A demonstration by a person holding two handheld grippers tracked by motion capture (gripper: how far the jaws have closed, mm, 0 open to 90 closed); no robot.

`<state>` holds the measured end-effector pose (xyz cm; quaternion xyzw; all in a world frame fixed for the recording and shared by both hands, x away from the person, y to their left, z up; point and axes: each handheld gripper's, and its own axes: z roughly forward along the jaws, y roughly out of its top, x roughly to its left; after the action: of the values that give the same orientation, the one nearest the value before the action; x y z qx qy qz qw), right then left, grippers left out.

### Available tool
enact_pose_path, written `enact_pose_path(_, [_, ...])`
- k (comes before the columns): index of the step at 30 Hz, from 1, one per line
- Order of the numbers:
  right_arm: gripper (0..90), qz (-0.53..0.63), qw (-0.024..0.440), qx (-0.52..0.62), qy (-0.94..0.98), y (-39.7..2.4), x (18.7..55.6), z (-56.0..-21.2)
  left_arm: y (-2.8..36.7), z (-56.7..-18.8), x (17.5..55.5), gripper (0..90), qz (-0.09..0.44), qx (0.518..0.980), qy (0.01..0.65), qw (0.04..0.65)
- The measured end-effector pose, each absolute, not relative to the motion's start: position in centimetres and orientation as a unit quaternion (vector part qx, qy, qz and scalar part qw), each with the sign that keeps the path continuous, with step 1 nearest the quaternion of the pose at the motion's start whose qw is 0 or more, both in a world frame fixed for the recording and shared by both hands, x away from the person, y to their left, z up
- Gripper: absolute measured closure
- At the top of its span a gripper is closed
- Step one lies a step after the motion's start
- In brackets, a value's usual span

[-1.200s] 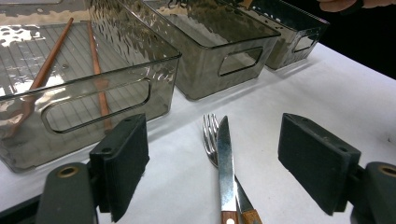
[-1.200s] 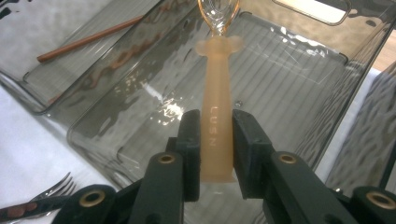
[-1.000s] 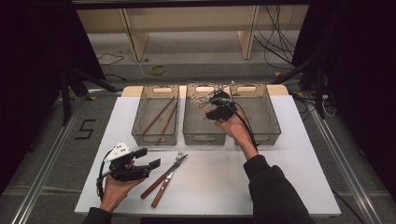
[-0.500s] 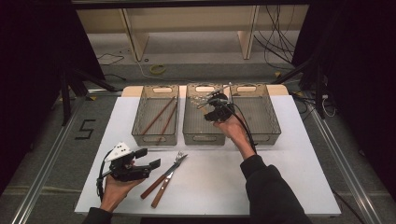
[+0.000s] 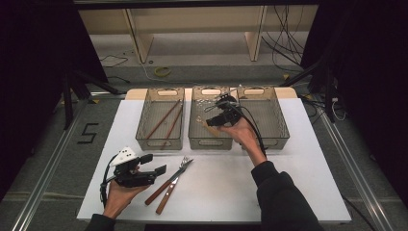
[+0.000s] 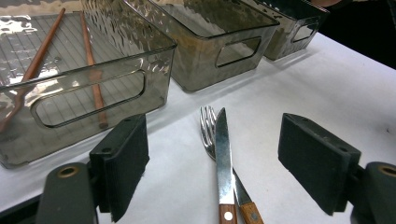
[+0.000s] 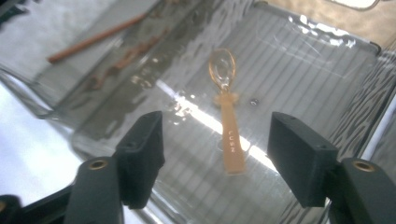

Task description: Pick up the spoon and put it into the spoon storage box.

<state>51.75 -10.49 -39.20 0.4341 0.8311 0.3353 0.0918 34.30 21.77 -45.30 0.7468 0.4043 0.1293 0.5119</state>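
High view, right hand-held gripper (image 5: 210, 117): you hold it over the middle bin (image 5: 210, 142). Its jaws have just been opening; they stand apart with nothing pressed between them.
High view, spoon (image 5: 210, 126): a small pale shape on the floor of the middle bin, just under your right hand-held gripper.
High view, left hand-held gripper (image 5: 155, 163): low on the white tabletop (image 5: 269, 154) at your near left, jaws apart, pointing at the fork (image 5: 175, 175) and knife (image 5: 163, 201).
High view, fork and knife: side by side on the tabletop, wooden handles toward you, just right of the left hand-held gripper.
High view, bins: three in a row at the far edge. The left bin (image 5: 160, 140) holds two chopsticks (image 5: 164, 119).

Left gripper view, jaws: wide apart, clamped on nothing.
Left gripper view, fork (image 6: 207, 128) and knife (image 6: 222, 154): between the jaws but farther out, flat on the tabletop, the knife blade partly over the fork.
Left gripper view, left bin (image 6: 88, 98): beyond the jaws to the left, chopsticks (image 6: 91, 65) inside.

Right gripper view, jaws: apart, either side of the spoon (image 7: 226, 112), not touching it.
Right gripper view, spoon: an amber see-through spoon lying flat on the ribbed floor of the middle bin (image 7: 308, 60), bowl away from you, handle toward the jaws.
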Motion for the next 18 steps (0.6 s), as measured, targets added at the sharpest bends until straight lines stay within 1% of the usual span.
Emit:
enact_pose_path(5, [29.6, 0.361, 0.084, 0.415, 0.831, -11.3, 50.2, -38.2, 21.7, -45.4, 34.4, 23.5, 0.12, 0.754, 0.404, 0.504])
enact_pose_path(12, [28.5, 0.387, 0.09, 0.393, 0.829, -12.2, 47.0, -37.6, 21.2, -45.4, 34.6, 22.8, 0.11, 0.781, 0.401, 0.466])
enact_pose_path(18, [28.4, 0.405, 0.091, 0.373, 0.83, -13.3, 43.9, -37.8, 20.8, -45.3, 34.8, 22.7, 0.098, 0.799, 0.403, 0.435])
